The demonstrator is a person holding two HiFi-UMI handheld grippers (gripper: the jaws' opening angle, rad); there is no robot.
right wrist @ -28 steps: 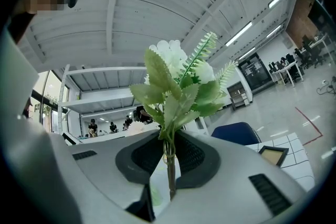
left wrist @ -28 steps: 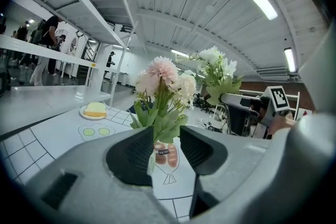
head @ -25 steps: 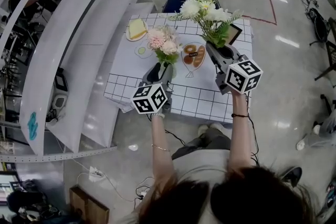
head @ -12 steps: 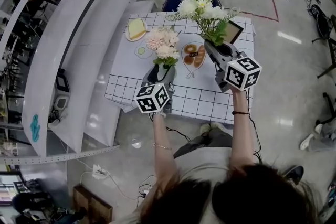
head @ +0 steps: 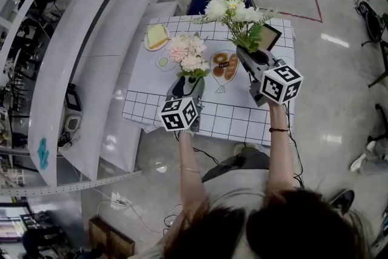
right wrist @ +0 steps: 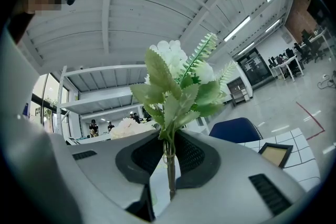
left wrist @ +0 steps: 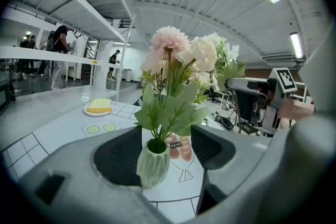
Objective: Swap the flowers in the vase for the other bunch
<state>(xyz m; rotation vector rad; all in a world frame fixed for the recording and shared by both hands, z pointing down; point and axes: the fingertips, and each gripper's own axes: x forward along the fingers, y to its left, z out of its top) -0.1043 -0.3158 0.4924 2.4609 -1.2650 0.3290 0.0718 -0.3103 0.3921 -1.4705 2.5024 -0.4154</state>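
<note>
A pale green ribbed vase [left wrist: 153,164] with pink and cream flowers [head: 189,54] stands on the gridded table [head: 242,115]. My left gripper [head: 187,83] reaches around it. Its jaws are opening, the vase sits between the pads, and a gap shows on the right side in the left gripper view. My right gripper [head: 254,57] hangs above the table's right part. It is shut on the thin stems of a white bunch with green fern leaves [head: 236,9]. The stems are pinched between its dark pads [right wrist: 191,157] in the right gripper view.
A plate with a yellow slice [head: 157,36] lies at the table's far left, a bread plate [head: 224,65] at the middle and a small framed picture [head: 268,37] at the far right. A blue chair [head: 209,0] stands behind the table, and white shelving [head: 91,70] runs along the left.
My left gripper has sunk a little toward the table with the pink flowers. The right gripper and its white bunch have barely shifted.
</note>
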